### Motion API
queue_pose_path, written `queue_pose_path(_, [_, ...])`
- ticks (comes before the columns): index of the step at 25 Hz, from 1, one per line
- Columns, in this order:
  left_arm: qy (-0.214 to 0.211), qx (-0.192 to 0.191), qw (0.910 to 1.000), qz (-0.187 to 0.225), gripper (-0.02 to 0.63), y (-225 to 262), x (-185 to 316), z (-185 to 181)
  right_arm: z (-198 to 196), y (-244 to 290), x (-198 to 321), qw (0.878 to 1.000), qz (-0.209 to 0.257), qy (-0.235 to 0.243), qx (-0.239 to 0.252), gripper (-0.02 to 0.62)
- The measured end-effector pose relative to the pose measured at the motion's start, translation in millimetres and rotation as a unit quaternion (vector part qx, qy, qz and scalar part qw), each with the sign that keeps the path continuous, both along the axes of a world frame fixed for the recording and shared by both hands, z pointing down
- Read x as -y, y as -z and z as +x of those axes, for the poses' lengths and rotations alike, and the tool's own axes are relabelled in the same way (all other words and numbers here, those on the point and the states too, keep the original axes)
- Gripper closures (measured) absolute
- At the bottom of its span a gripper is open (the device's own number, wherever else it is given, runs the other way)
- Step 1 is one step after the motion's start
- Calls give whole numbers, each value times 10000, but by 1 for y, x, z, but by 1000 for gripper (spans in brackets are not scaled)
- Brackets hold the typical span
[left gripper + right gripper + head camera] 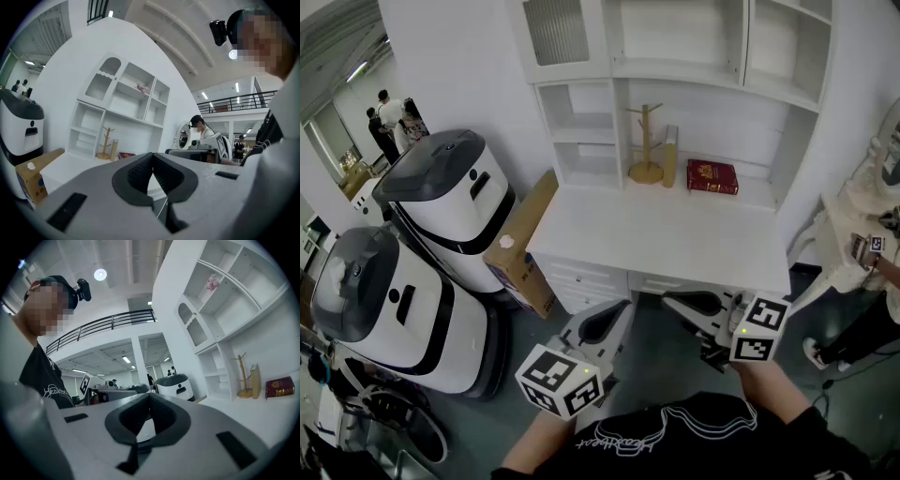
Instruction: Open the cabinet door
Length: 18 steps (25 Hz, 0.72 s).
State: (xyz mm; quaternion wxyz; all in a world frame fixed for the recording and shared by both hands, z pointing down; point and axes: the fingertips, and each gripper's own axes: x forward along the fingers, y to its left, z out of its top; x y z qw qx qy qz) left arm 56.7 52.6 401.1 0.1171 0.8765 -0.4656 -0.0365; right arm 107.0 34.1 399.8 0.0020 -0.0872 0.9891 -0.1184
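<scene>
Both held level before the white desk (656, 239), my left gripper (612, 312) and right gripper (672, 299) have their jaws closed together on nothing, tips turned toward each other just off the desk's front edge. At the back of the desk stand a wooden mug tree (646, 141) and a red book (712, 176), under a hutch whose cabinet door (558, 28), arched with ribbed glass, sits shut at upper left, well apart from both grippers. A cardboard box (525, 246) leans against the desk's left side, next to two white machines (441, 202).
</scene>
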Motion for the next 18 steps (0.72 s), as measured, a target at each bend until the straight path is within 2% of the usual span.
queue_pose_path(8, [-44,-56,10000,48,603,-6,-30,-21,-18,-4,-28,9999,24,-91,-53,591])
queue_pose_path(13, [-62,-103,9999,115,603,-4,-31,-28,-23,-5,-25,9998,-127,-171,-51,591])
queue_pose_path(18, [-160,-38,9997,188,603,2,-16,-32,-31,3,-9,9999,-68,-64,66,591])
